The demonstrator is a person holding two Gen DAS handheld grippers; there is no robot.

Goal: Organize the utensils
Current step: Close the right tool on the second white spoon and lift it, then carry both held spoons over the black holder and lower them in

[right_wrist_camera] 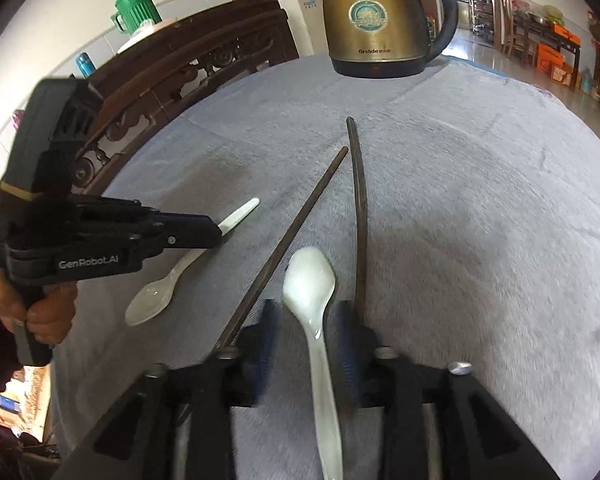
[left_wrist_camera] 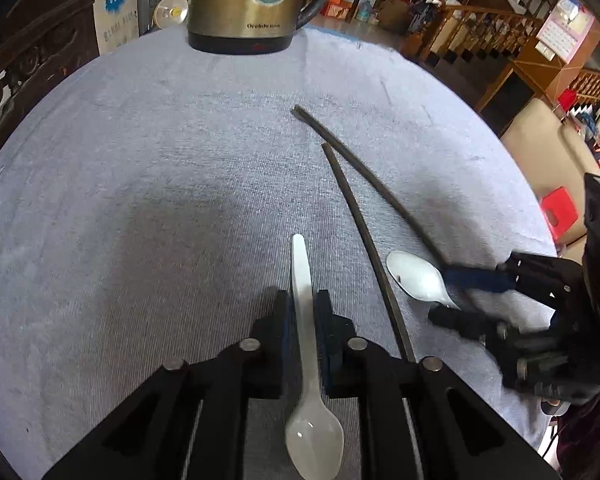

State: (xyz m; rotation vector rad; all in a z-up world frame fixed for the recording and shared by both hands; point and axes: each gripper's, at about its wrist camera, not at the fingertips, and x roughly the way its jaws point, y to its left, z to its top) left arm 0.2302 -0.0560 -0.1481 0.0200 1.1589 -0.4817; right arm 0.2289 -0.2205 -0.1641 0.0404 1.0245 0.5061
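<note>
Two chopsticks [left_wrist_camera: 364, 216] lie between two spoons [left_wrist_camera: 306, 320], kettle [left_wrist_camera: 246, 4] behind.

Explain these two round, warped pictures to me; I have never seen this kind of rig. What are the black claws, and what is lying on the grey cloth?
Each picture comes from a fisheye camera on a hand-held two-finger gripper, looking along its fingers. The left gripper straddles a plastic spoon; the right gripper straddles a ceramic spoon. Whether either squeezes is unclear. Two dark chopsticks lie on the grey cloth, with a brass-coloured kettle at the far edge.
</note>
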